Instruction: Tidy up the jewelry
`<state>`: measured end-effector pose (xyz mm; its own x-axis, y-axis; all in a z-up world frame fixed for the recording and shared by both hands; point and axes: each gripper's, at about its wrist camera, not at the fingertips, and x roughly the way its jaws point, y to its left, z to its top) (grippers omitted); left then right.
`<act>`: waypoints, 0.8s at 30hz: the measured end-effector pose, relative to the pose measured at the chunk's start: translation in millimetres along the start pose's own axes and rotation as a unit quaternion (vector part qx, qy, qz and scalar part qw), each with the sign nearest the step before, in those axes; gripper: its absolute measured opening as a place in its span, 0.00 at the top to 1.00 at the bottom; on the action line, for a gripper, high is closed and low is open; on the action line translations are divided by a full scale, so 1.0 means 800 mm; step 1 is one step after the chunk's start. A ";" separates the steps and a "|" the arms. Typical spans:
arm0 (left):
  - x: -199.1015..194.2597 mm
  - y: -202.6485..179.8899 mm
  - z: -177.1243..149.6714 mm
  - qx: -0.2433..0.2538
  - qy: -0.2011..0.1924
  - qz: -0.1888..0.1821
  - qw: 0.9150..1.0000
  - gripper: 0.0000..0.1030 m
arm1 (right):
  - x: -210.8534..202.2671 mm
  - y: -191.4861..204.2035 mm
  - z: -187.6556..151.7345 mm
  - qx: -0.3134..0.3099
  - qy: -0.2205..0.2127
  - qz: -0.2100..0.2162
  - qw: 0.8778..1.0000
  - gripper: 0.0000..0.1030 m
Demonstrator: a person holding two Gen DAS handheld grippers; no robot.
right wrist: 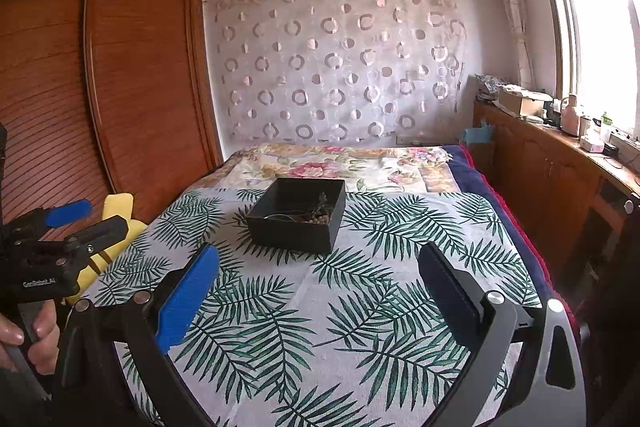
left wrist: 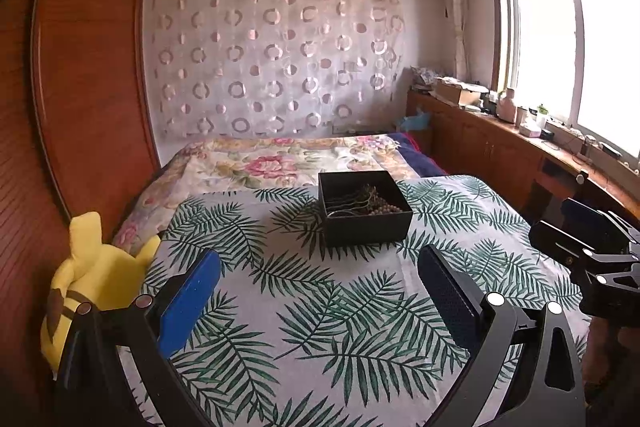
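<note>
The box (left wrist: 365,209) stands on the bed (left wrist: 320,307), with the jewelry (left wrist: 362,205) inside it. A plush toy (left wrist: 92,275) lies at the bed's left edge, the wardrobe (left wrist: 80,67) behind it.

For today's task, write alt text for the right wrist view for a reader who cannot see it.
An open black box holding tangled jewelry sits on a leaf-print cloth over a bed. The open right gripper points toward it, empty; the left gripper shows at the left edge.
</note>
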<state>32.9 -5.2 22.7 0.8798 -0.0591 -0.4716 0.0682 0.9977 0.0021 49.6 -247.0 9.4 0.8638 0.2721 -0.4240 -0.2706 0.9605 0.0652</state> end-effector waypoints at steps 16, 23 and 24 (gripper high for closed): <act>-0.007 -0.004 0.006 -0.001 -0.005 0.001 1.000 0.07 | 0.005 -0.003 -0.001 0.006 0.000 -0.003 1.000 0.02; -0.008 -0.004 0.006 0.000 -0.006 0.002 1.000 0.07 | 0.005 -0.003 -0.002 0.006 0.000 -0.002 1.000 0.02; -0.009 -0.006 0.007 0.000 -0.007 0.002 1.000 0.07 | 0.004 -0.003 -0.002 0.006 0.000 -0.002 1.000 0.02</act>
<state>29.1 -9.6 30.8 0.8864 -0.0547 -0.4597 0.0640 0.9979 0.0047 52.7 -248.4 6.7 0.8647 0.2680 -0.4248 -0.2619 0.9623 0.0740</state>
